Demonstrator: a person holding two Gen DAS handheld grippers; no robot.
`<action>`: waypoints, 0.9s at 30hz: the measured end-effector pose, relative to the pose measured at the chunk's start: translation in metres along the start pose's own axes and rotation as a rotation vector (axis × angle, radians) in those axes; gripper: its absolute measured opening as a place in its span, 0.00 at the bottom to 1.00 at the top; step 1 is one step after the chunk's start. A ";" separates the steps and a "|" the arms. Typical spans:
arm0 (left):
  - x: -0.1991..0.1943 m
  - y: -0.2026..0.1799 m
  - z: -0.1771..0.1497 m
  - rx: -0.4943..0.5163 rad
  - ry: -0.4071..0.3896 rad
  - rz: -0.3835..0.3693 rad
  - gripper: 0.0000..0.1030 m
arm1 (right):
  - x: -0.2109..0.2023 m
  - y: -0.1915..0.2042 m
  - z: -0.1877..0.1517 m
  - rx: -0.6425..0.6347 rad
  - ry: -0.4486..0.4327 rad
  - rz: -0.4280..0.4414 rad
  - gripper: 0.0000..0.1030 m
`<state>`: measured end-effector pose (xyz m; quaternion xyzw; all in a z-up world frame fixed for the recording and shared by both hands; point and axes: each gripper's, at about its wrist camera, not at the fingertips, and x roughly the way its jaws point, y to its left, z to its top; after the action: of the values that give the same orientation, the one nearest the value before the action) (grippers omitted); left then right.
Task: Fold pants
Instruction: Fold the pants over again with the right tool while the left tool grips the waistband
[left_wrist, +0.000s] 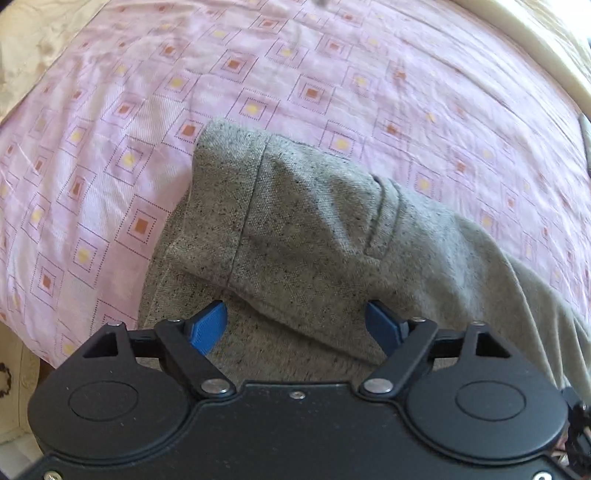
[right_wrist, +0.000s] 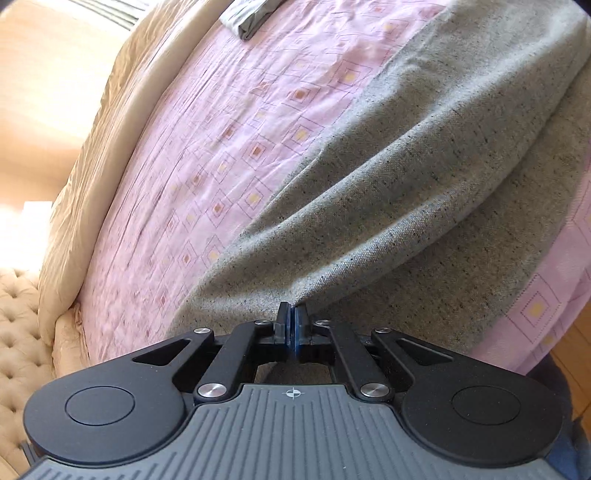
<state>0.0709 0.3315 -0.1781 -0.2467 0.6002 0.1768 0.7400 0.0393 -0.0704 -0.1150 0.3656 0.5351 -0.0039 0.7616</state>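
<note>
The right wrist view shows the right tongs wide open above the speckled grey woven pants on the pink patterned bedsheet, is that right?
Not quite. In the right wrist view the right tongs are shut, pinching a ridge of the speckled grey woven pants, not wide open above them. The pants do lie on the pink patterned bedsheet.

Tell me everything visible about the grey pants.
The grey speckled woven pants lie on the pink patterned bedsheet, partly folded, with a seam and a hemmed end showing. The open left claw straddles a fold without pressing it. The right claw is shut on a pinched ridge of the cloth.
</note>
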 end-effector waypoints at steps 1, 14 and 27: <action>0.007 -0.001 0.002 -0.016 0.022 0.004 0.83 | 0.003 0.001 0.001 0.000 0.001 0.002 0.02; -0.088 -0.026 -0.010 0.047 -0.139 -0.066 0.14 | -0.020 0.020 -0.005 -0.134 0.003 0.012 0.02; -0.034 0.007 -0.063 0.008 0.100 0.074 0.15 | 0.019 -0.015 -0.029 -0.157 0.182 -0.185 0.02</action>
<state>0.0092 0.3021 -0.1555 -0.2297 0.6459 0.1890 0.7031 0.0176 -0.0579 -0.1433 0.2530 0.6319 0.0009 0.7326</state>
